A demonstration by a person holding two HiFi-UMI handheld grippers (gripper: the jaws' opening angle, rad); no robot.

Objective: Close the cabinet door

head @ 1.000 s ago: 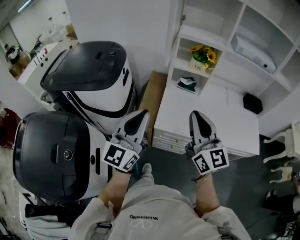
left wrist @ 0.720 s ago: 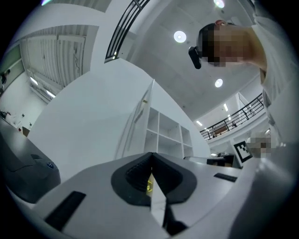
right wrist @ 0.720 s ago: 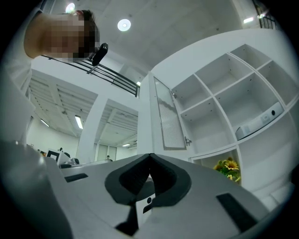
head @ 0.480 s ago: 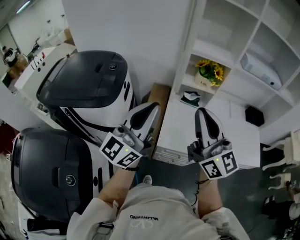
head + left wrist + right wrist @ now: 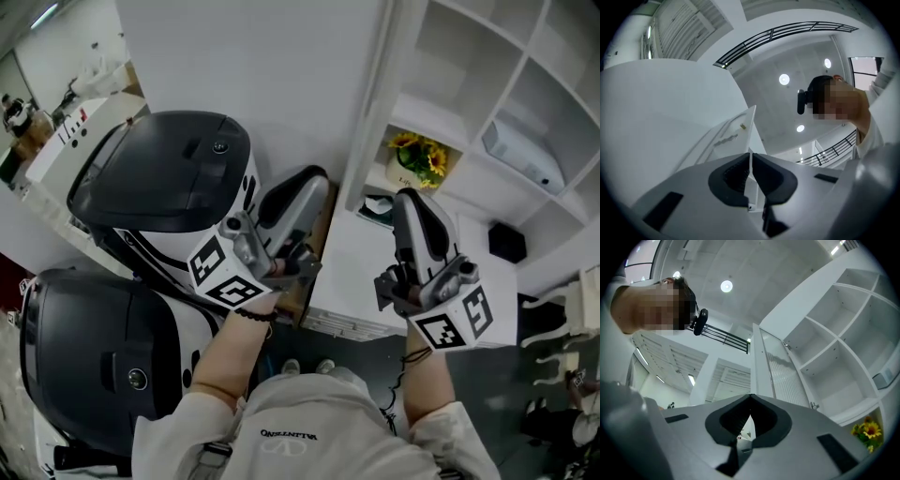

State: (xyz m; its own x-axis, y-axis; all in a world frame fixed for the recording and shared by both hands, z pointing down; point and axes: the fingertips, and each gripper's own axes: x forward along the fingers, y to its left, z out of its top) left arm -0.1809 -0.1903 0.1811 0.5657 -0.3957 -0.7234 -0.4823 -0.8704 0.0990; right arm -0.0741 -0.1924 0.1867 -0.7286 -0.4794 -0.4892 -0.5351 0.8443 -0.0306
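Note:
The white cabinet (image 5: 469, 66) has open shelves. Its door (image 5: 372, 103) stands swung out and shows edge-on in the head view. In the right gripper view the door (image 5: 761, 366) has a ribbed panel and two hinges on the cabinet side. My left gripper (image 5: 314, 176) is raised left of the door's lower end, shut and holding nothing. In the left gripper view its shut tips (image 5: 750, 154) point up at the door's edge (image 5: 746, 127). My right gripper (image 5: 408, 195) is raised in front of the shelves, shut and holding nothing; its tips (image 5: 750, 397) point up along the door.
Two big white-and-black machines (image 5: 169, 169) (image 5: 84, 347) stand close on the left. A brown board (image 5: 317, 246) leans beside the cabinet's low white top (image 5: 361, 272). A pot of sunflowers (image 5: 419, 155), a white box (image 5: 520, 150) and a black object (image 5: 506, 242) sit in the cabinet.
Both grippers have risen and moved toward the cabinet. The left one has rolled and tilted up. Both stay shut.

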